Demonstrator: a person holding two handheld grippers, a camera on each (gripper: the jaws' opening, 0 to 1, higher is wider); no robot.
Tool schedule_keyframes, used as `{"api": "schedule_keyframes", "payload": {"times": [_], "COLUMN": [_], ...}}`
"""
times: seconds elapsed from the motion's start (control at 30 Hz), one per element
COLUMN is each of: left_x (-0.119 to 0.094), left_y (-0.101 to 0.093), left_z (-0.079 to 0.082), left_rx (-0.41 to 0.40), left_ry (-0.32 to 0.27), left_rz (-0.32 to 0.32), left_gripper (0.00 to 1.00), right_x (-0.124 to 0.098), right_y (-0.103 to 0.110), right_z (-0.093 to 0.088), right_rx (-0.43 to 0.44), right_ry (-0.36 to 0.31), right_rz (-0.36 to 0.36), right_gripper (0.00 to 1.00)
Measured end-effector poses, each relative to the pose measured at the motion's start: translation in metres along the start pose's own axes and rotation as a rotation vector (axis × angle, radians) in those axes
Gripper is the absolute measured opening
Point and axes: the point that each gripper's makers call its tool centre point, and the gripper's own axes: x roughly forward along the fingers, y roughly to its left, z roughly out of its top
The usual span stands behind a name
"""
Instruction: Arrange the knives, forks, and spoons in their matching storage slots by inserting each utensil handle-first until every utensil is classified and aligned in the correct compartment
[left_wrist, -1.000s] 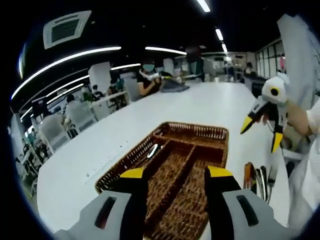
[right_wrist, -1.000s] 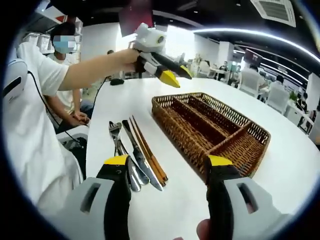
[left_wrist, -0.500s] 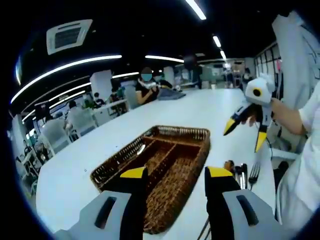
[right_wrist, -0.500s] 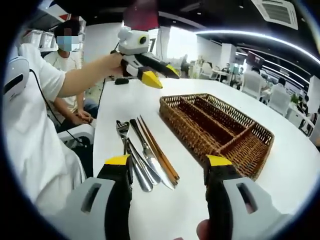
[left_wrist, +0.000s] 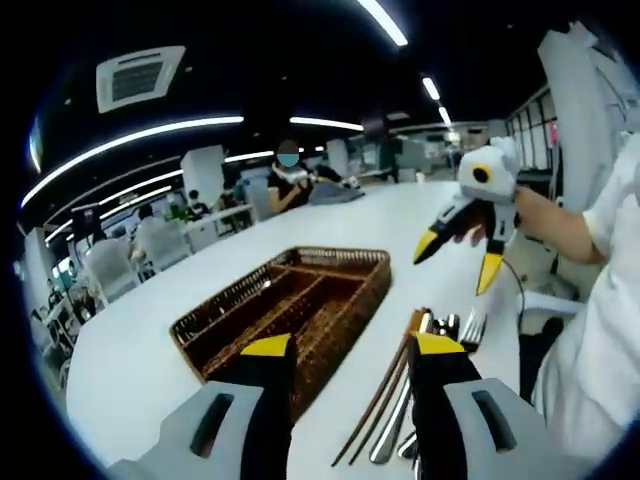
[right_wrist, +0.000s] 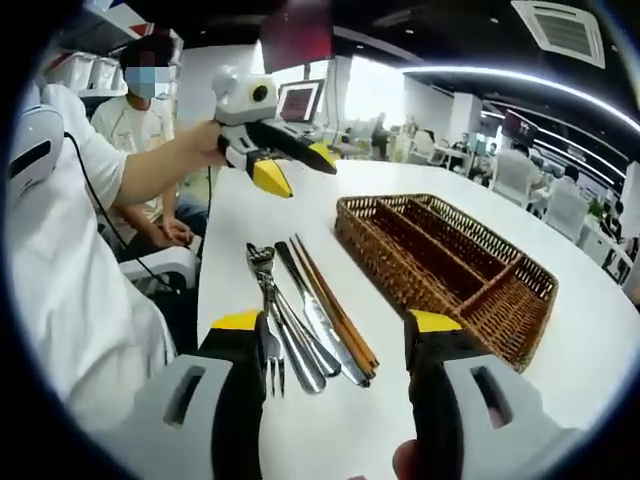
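We read no writing; steel utensils (right_wrist: 300, 320) lie beside the compartmented wicker tray (right_wrist: 450, 262); both grippers (left_wrist: 340, 350) (right_wrist: 335, 325) gape, empty.

In the left gripper view the left claw (left_wrist: 340, 350) covers the near corner of the wicker tray (left_wrist: 290, 300) and the lower ends of the utensils (left_wrist: 400, 400). In the right gripper view the right claw (right_wrist: 338, 325) hides the near ends of the cutlery, so spoons and knives blur together there. The people seated at the far worktop (left_wrist: 330, 215) are too small to make out.
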Motion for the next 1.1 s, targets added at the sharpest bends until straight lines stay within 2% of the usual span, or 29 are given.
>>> {"api": "schedule_keyframes", "payload": {"times": [0.37,0.57,0.77,1.1], "left_x": [-0.016,-0.023,-0.029,-0.023], "left_y": [-0.026,-0.040,-0.042,-0.054], "left_z": [-0.015,-0.023,-0.034,-0.056], "left_rx": [0.063,0.088,0.086,0.167], "left_ry": [0.007,0.000,0.006,0.070], "left_rz": [0.002,-0.018,-0.014,-0.027], "left_gripper": [0.43,0.42,0.40,0.38], "right_x": [0.005,0.008,0.010,0.013], "right_y": [0.010,0.018,0.024,0.033], "right_z": [0.002,0.000,0.001,-0.003], "right_rx": [-0.020,-0.019,-0.028,-0.031], "right_ry": [-0.002,-0.003,-0.003,-0.004], "right_rz": [0.017,0.026,0.039,0.051], "right_gripper": [0.56,0.56,0.56,0.55]}}
